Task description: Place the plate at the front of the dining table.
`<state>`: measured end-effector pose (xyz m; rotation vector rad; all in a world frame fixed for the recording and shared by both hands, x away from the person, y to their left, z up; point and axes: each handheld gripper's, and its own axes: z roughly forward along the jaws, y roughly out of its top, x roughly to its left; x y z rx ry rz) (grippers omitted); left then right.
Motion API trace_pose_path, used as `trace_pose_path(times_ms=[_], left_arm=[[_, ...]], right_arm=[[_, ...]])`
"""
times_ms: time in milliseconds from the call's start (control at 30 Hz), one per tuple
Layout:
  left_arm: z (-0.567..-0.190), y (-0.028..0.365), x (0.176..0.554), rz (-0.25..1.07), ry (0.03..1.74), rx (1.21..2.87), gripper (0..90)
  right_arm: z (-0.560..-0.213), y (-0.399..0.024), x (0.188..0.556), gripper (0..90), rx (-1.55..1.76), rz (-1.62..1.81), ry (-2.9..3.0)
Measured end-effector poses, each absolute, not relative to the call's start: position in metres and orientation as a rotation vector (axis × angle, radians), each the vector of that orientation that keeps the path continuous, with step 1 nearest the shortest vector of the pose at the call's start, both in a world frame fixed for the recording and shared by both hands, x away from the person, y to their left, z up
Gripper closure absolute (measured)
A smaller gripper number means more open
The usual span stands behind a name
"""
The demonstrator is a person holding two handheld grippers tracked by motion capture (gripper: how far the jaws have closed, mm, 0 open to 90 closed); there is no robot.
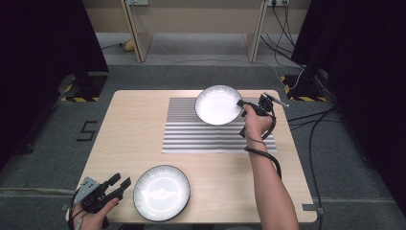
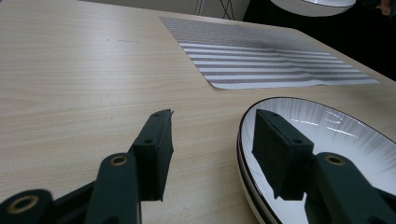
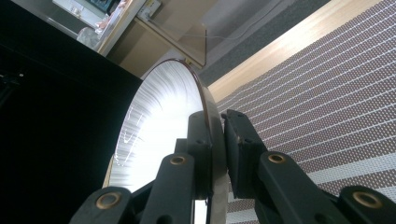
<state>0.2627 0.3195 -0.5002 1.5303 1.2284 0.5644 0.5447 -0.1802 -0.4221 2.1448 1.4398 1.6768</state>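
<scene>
Jaws of the right gripper (image 3: 215,140) pinch the rim of one white plate (image 1: 218,105), held above the far edge of the striped mat (image 1: 210,134). The left gripper (image 2: 212,140) stands open, one jaw over the rim of the second plate (image 1: 162,192) at the near edge of the pale wooden surface (image 1: 134,124). Both plates are round, glossy and dark-rimmed; the single mat looks woven.

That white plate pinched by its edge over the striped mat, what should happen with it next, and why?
Probably lower it flat onto the striped mat. The right hand-held gripper is clamped on the rim of the white plate, which looks tilted and lifted above the mat's far part. The left hand-held gripper sits open beside the second plate, its rim between the jaws, not yet gripped.
</scene>
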Motion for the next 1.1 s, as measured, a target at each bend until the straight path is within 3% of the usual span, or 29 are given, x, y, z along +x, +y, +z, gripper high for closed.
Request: trace_pose_path(times_ms=[1100], left_arm=[[-0.501, 0.320, 0.264, 0.560, 1.230, 1.533, 47.3]], right_arm=[[-0.441, -0.182, 0.553, 80.8, 2.191, 1.624, 1.431]])
